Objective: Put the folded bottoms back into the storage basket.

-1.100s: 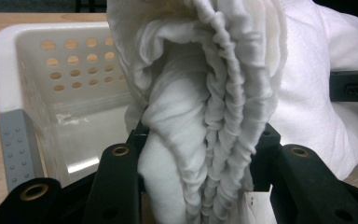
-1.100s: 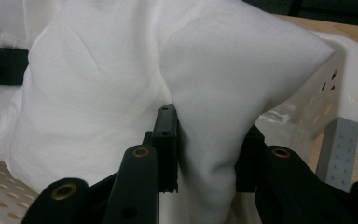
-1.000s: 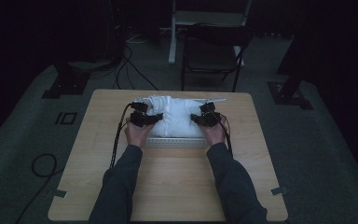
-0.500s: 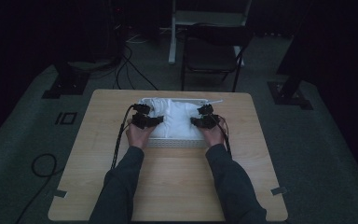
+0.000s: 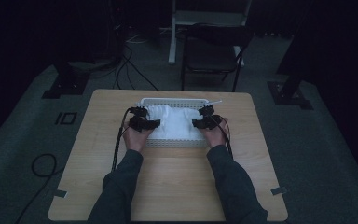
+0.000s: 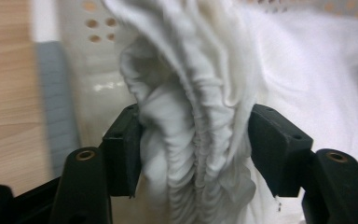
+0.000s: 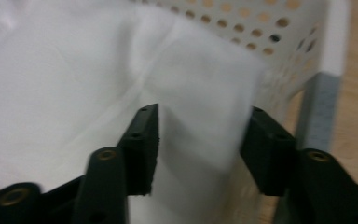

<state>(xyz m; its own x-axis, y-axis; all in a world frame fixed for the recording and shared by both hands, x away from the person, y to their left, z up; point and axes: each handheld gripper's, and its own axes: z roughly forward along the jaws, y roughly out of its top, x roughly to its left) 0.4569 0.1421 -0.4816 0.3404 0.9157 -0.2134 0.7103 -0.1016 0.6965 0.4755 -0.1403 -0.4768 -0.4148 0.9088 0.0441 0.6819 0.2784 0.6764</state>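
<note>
My left gripper point(image 6: 193, 154) and right gripper point(image 7: 198, 149) have just been opening; white cloth point(image 6: 191, 121) sits slack between both, inside the basket point(image 7: 279, 42).

High view is running dim, my room falling into black beyond the table point(image 5: 168, 186). My two gripper views are looking bright, the white cloth point(image 7: 65, 79) washing out, edges blurring softly.

The cloth point(image 5: 175, 122) at frame centre was plain white; the basket point(image 5: 175, 101) around it was white, dotted with round holes. The table point(image 5: 168, 186) was pale wood grain; the sleeves point(image 5: 121, 191), lower frame, were dark grey.
</note>
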